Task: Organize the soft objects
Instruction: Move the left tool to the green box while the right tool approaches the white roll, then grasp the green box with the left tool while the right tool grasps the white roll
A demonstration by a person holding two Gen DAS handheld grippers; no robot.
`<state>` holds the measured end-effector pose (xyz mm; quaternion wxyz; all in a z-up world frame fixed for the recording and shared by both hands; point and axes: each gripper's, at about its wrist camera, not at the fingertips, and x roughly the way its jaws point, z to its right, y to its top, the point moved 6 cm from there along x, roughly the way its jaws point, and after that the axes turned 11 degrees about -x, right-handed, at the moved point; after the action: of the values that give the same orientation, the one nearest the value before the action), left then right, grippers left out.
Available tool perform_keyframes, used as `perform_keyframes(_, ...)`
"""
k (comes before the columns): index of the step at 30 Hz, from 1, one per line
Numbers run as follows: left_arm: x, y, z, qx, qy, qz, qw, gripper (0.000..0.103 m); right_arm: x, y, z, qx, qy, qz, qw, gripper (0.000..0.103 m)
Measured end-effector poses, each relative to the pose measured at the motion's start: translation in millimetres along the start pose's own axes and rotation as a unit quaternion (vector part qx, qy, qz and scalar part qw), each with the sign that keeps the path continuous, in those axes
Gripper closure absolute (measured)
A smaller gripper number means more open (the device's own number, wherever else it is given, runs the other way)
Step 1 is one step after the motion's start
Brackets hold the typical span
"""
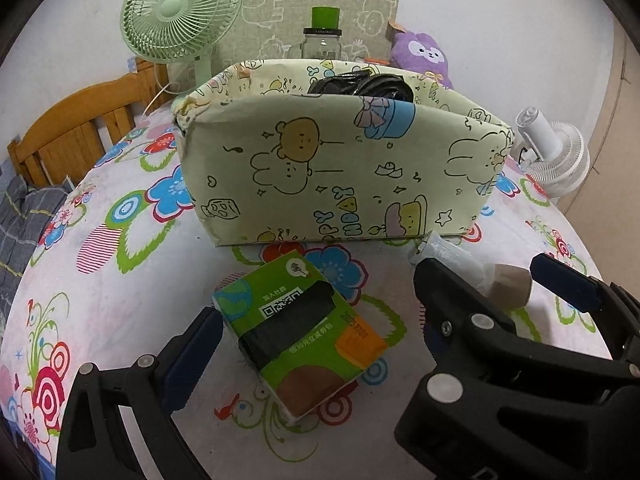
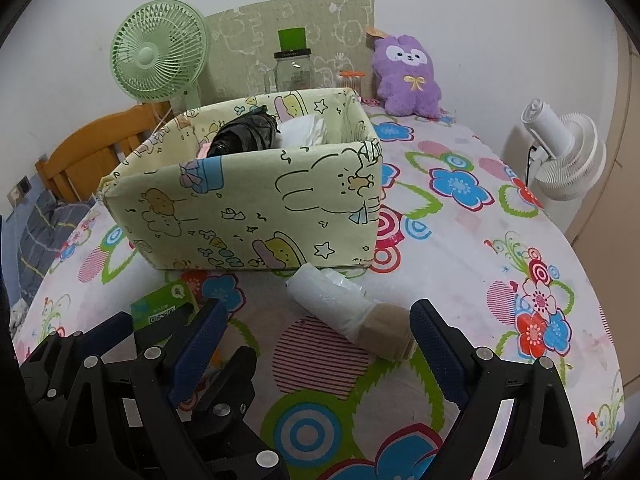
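A pale green cartoon-print storage box (image 1: pixel 344 168) stands on the flowered table; it shows in the right wrist view (image 2: pixel 248 208) too, with a black bag roll (image 2: pixel 244 134) and white soft items (image 2: pixel 306 130) inside. A green pack of black bags (image 1: pixel 304 332) lies in front of the box, between the fingers of my open left gripper (image 1: pixel 316 312), which is empty. A white plastic roll on a brown core (image 2: pixel 348 312) lies just ahead of my open, empty right gripper (image 2: pixel 316 336); the roll also shows in the left wrist view (image 1: pixel 476 272).
A green fan (image 2: pixel 158 56), a glass jar with a green lid (image 2: pixel 294 66) and a purple plush (image 2: pixel 406 76) stand behind the box. A white fan (image 2: pixel 564 156) is at the right edge. A wooden chair (image 1: pixel 76 132) stands at the left.
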<state>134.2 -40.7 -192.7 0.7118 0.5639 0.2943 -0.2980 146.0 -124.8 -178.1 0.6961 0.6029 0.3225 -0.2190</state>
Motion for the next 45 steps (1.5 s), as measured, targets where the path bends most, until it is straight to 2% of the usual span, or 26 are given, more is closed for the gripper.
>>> perform_keyframes(8,7.3,1.5,2.8,0.005,0.002,-0.001,1.0000,0.012,7.8,-1.0,6.0,0.005,-0.004,-0.008,1.000,0.009)
perform_keyframes(14,11.4,1.6,5.2,0.009,0.001,-0.007,0.9999,0.029,11.7,-1.0,9.2,0.002,-0.006,-0.012,1.000,0.008)
perform_keyframes(15,12.2,1.5,5.3,0.010,0.000,-0.009,0.9999,0.035,11.9,-1.1,9.1,0.002,-0.006,-0.012,1.000,0.008)
perform_keyframes(19,12.4,2.6,6.2,0.016,0.004,-0.007,0.9998,0.050,13.9,-0.9,9.7,0.001,-0.007,-0.014,1.000,0.008)
perform_keyframes(31,13.6,4.6,21.2,0.041,-0.007,-0.011,0.9991,0.051,21.2,-1.1,22.7,0.018,-0.011,-0.020,1.000,0.008)
perform_keyframes(40,19.9,5.9,29.6,0.051,-0.002,-0.015,0.9986,0.051,32.3,-3.6,31.5,0.029,-0.001,-0.037,0.999,0.009)
perform_keyframes(45,20.0,6.1,30.0,0.051,-0.002,-0.016,0.9986,0.051,34.9,-3.1,28.7,0.028,0.009,-0.040,0.999,0.014)
